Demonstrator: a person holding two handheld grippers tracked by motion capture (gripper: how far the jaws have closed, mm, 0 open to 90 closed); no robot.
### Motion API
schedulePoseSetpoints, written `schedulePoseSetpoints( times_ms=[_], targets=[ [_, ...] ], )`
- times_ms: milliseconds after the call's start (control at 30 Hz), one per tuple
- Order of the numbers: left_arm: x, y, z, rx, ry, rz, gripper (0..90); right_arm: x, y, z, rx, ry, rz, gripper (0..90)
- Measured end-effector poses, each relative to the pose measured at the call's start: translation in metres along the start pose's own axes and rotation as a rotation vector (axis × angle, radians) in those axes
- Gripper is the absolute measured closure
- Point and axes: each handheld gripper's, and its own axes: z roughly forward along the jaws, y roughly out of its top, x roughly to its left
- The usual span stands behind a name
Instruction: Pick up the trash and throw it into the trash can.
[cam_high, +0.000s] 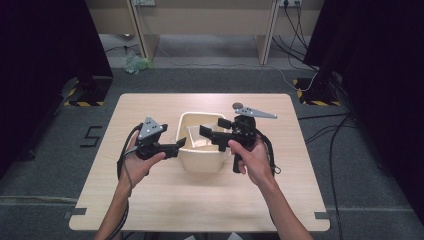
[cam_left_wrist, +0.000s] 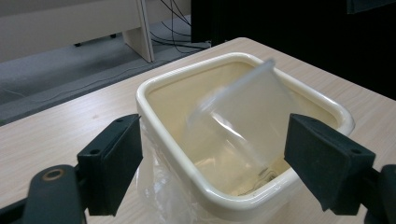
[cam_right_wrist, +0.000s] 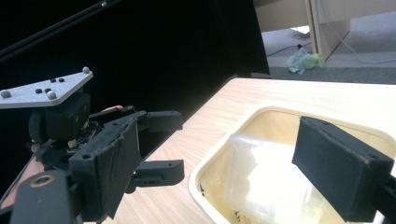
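Clearly a cream plastic bin (cam_high: 202, 159) near the middle of the wooden surface (cam_high: 150, 205), with a clear plastic cup (cam_left_wrist: 238, 126) tilted inside it, mouth up toward the far rim. Left tongs (cam_high: 179, 145) just beside the bin's left wall, spread wide, holding nothing; a thin clear film (cam_left_wrist: 156, 186) between bin wall and left pad. Right tongs (cam_high: 212, 129) over the bin's opening, also spread wide and empty, above the cup. Both hands low, close to the bin.
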Motion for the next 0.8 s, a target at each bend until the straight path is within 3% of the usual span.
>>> schedulePoseSetpoints(
  times_ms=[500, 633, 800],
  targets=[
    [0.002, -0.004, -0.004, 0.019, 0.003, 0.002, 18.6, -0.01, -0.007, -0.001, 0.021, -0.05, -0.036, 14.6],
    [0.002, -0.007, -0.007, 0.023, 0.005, 0.003, 18.5, -0.015, -0.01, -0.004, 0.031, -0.082, -0.063, 14.6],
    [0.003, -0.015, -0.011, 0.029, 0.006, -0.005, 18.1, -0.029, -0.019, -0.011, 0.045, -0.165, -0.115, 14.7]
  ],
)
